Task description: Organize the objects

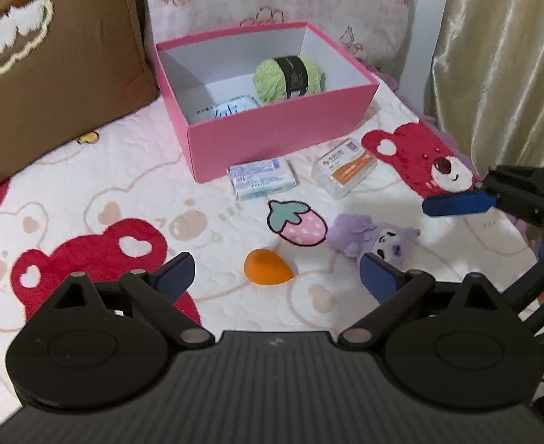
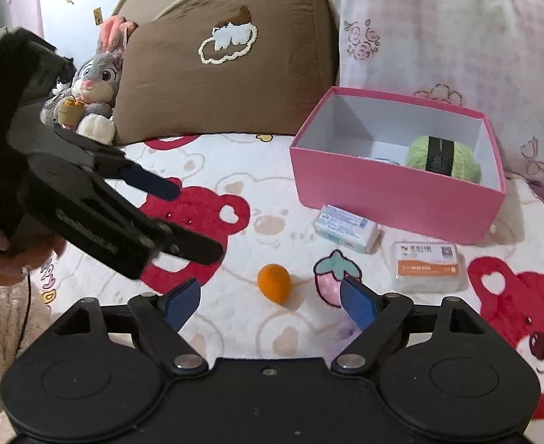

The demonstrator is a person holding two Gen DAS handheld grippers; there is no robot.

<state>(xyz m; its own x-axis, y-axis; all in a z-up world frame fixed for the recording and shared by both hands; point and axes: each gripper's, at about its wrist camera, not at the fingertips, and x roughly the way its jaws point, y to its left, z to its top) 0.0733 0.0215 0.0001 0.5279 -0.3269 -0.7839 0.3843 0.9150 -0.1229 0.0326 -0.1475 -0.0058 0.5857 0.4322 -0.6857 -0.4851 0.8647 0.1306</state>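
Your stock on the bear-print blanket (image 1: 124, 192), item by item:

- Pink box (image 1: 283, 140), lid off, near the pillows. Inside: a green yarn ball (image 1: 290, 76) with a black band, and a white packet (image 1: 233, 107) low against the near wall, partly hidden.
- Pale blue wrapped pack (image 1: 262, 179), lying flat just in front of the box.
- Clear case with orange label (image 1: 345, 168), beside that pack, also outside the box.
- Orange egg-shaped sponge (image 1: 266, 268), alone on the blanket, nearer to you.
- Purple plush toy (image 1: 375, 240), right of the sponge, apart from it.
- Brown cushion (image 1: 50, 66) and a rabbit plush (image 2: 94, 81) at the bed's head.

Your left gripper (image 1: 275, 277) stands released, jaws wide, nothing between them; the sponge lies just beyond. Your right gripper (image 2: 272, 301) is likewise released and empty, above the blanket near the sponge.
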